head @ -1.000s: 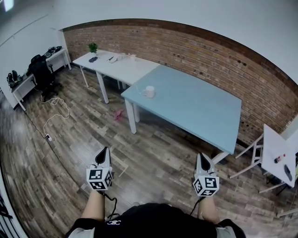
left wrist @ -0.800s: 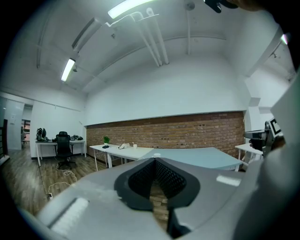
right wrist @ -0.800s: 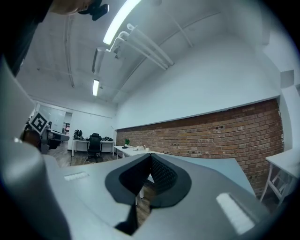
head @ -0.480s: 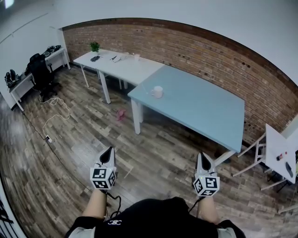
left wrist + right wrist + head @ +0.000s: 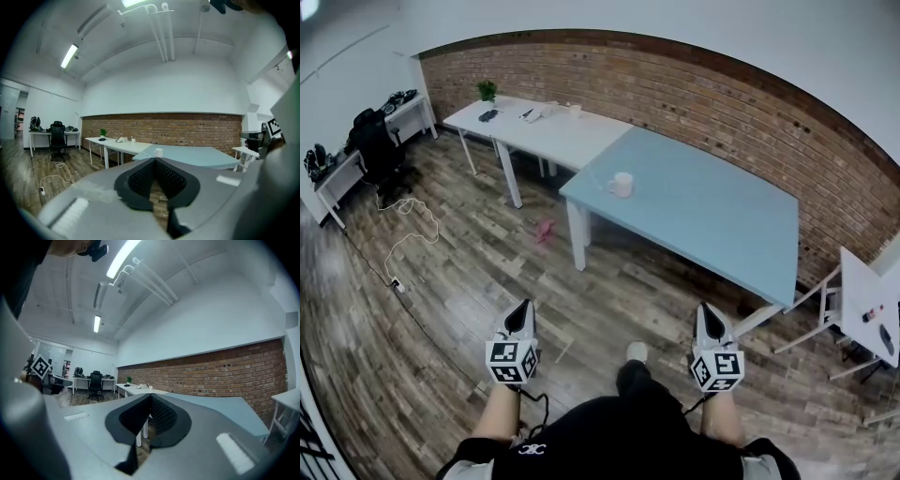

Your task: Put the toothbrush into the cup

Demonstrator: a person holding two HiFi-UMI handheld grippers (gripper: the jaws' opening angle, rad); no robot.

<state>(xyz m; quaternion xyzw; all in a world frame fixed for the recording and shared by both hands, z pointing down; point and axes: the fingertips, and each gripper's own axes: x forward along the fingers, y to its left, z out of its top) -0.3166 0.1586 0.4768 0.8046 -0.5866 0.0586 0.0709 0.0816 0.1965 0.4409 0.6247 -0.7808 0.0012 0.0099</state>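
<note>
Here, a person faces a blue table (image 5: 703, 211), a gripper in each hand.
The left gripper (image 5: 522, 309) and right gripper (image 5: 706, 311) are both closed tight and empty; a white cup (image 5: 622, 185) stands near the table's left end, a thin pale stick (image 5: 593, 178), too small to identify, just beside it.

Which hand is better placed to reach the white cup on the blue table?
Left, probably. The left gripper and right gripper are both shut, empty and far from the blue table, but the white cup sits near its left corner, straight beyond the left gripper's jaws in its own view.
</note>
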